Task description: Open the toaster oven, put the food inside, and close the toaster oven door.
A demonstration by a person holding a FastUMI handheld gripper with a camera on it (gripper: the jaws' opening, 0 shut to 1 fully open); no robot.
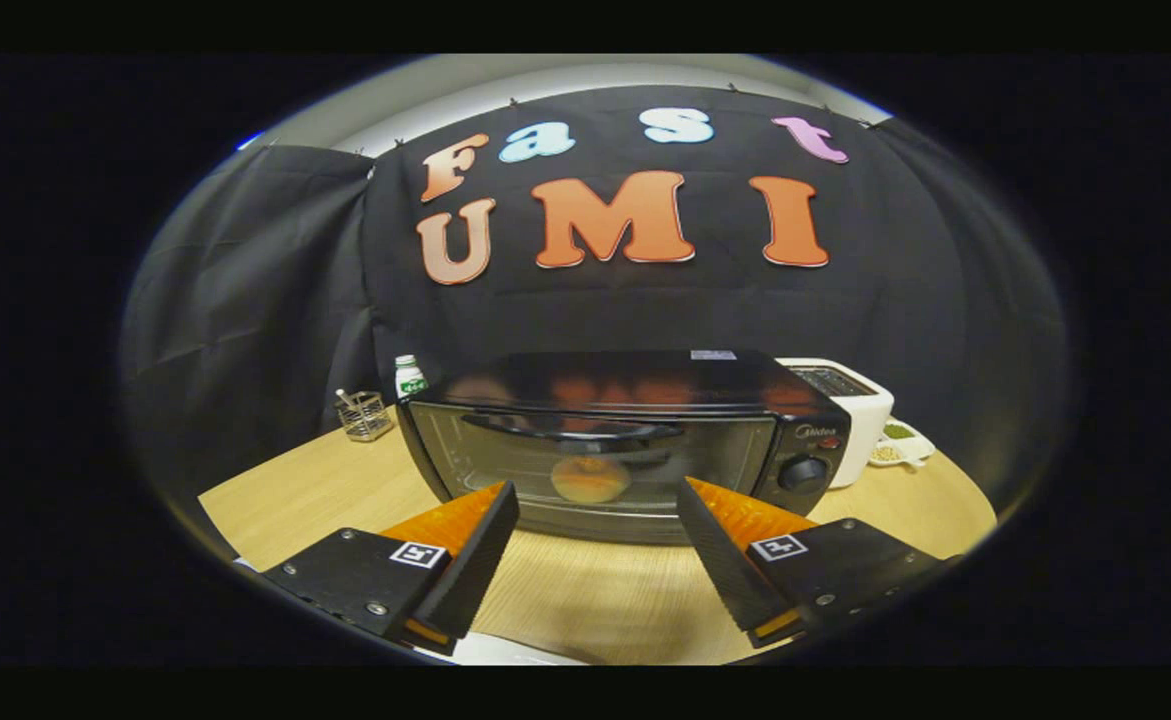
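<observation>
Jaws [595, 520] stand wide apart and empty, hovering over the pale wooden worktop [585, 600] and touching nothing, their tips just short of the oven's front. Just ahead of them sits the black toaster oven [635, 440] with its glass door [585, 460] up and closed, the dark bar handle [570, 428] running across the top of the glass. Through the pane a round, golden-brown bun-like piece of food [590, 479] looks to be resting inside on the rack, straight ahead between the two fingers. From that I'd judge the work all but finished: food in, door up. If the door is not fully latched, the next move would call for a gentle push on the handle; otherwise only a clean retreat is left. Off to the right of the oven stands a white toaster [850, 410]; to its left a small wire basket [363, 415] and a white bottle [408, 377].
</observation>
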